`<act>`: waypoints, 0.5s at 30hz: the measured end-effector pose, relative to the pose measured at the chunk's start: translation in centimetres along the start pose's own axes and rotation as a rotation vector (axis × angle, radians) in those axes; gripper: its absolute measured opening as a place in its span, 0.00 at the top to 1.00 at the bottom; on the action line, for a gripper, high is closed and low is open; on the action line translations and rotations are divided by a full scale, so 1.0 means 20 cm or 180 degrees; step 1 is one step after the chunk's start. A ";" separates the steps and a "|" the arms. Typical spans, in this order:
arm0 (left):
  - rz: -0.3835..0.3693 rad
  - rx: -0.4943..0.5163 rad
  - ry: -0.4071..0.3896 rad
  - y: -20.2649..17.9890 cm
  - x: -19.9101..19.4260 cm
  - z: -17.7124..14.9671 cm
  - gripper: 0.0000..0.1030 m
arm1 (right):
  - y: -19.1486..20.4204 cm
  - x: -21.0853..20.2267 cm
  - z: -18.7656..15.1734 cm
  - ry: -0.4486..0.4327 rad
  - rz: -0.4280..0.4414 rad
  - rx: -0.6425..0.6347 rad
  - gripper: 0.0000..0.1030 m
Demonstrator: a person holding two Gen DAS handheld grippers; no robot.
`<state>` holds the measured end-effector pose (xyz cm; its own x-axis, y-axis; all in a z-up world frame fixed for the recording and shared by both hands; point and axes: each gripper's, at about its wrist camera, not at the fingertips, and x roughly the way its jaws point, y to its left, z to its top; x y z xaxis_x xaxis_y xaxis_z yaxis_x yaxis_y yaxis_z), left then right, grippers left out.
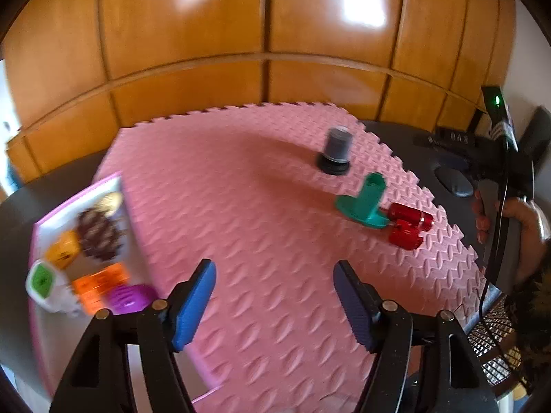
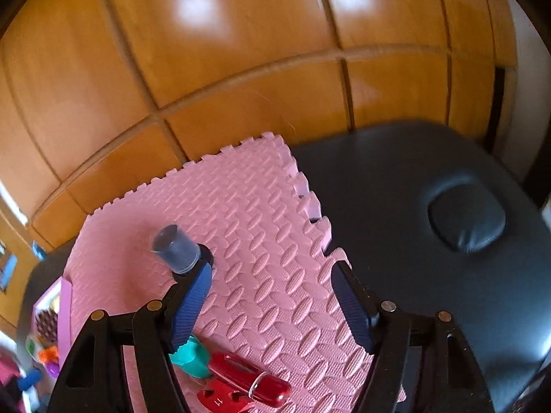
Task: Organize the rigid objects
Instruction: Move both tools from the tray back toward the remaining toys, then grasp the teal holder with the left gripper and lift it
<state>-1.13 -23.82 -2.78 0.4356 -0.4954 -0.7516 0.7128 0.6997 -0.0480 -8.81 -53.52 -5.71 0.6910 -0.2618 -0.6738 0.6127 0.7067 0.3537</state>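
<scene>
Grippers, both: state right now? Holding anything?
Left gripper: open, nothing between the pads, over the pink mat.
Right gripper: open, empty, pads clear of the mat.

I see mat (image 1: 241, 206) on desk (image 2: 413, 189), tray (image 1: 44, 220) w/ small items at its left edge, capped vial (image 1: 335, 151) behind flanged part (image 1: 365, 203), clip (image 1: 409, 225) touching part's right.

Rigid objects sitting loose on the pink foam mat and gathered in a tray

A grey vial (image 1: 337, 144) is standing inverted on its black cap, with a green plastic piece (image 1: 365, 203) lying beside it, its tube pointing upward, and a glossy red metal part (image 1: 409, 225) resting against the green one. The tray (image 1: 44, 220), white with a pink rim, is holding a brown pinecone (image 1: 98, 229), a yellow block (image 1: 64, 249), an orange card (image 1: 100, 284), a purple ridged disc (image 1: 132, 297) and a white piece with a green face (image 1: 43, 280).
</scene>
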 end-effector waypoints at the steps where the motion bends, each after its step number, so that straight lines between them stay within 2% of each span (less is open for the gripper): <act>1: -0.0034 0.0028 0.0030 -0.03 0.03 0.01 0.30 | -0.01 0.00 0.00 0.0006 -0.0020 0.0011 0.29; 6: -0.0161 0.0207 0.0122 -0.18 0.19 0.08 0.30 | -0.02 0.01 -0.01 0.0121 0.0024 0.0078 0.29; 15: -0.0293 0.0452 0.0101 -0.35 0.38 0.22 0.30 | -0.07 0.06 0.00 0.0263 0.0121 0.0332 0.29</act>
<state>-0.48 -34.76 -5.33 0.3490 -0.5360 -0.7687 0.8205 0.5711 -0.0258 -8.79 -54.87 -7.01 0.6831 -0.1783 -0.7082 0.6263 0.6417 0.4426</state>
